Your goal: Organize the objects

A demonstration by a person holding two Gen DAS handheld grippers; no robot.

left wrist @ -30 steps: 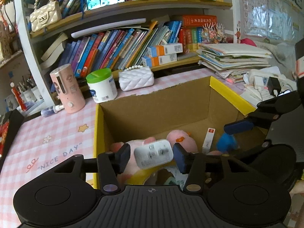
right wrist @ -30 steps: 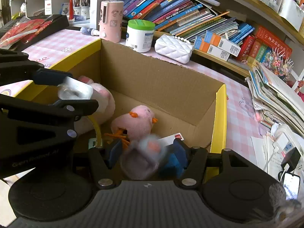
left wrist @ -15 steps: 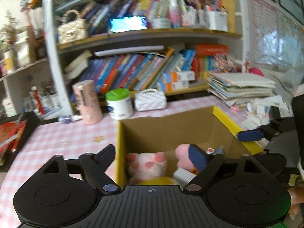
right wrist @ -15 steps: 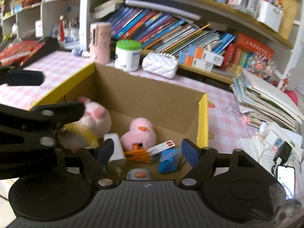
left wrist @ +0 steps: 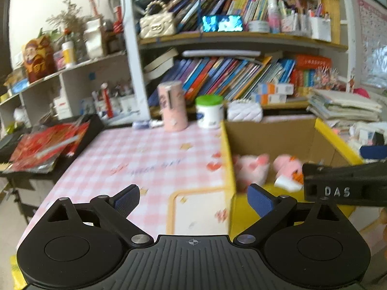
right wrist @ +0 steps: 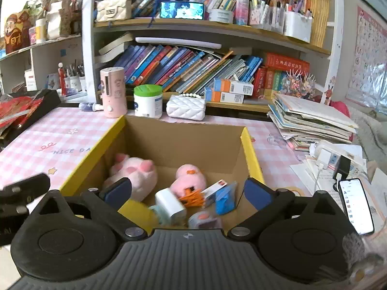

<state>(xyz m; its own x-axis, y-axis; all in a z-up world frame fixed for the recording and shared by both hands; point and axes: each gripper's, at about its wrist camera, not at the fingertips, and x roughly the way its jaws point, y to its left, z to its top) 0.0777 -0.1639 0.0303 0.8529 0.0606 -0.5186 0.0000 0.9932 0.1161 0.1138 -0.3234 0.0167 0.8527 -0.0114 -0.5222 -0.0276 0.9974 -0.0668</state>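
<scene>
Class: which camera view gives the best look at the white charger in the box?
The right wrist view: the charger lies sharp and near-whole among the toys. The left wrist view shows only a blurred part beside the right gripper's arm.

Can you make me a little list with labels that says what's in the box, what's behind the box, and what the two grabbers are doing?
box: cardboard box with yellow rim, on pink checked tablecloth
in box: pink plush toy, pink duck plush, white charger, blue packet
behind box: white quilted purse, green-lidded jar, pink cylinder
left gripper: open, empty
right gripper: open, empty, above box
</scene>
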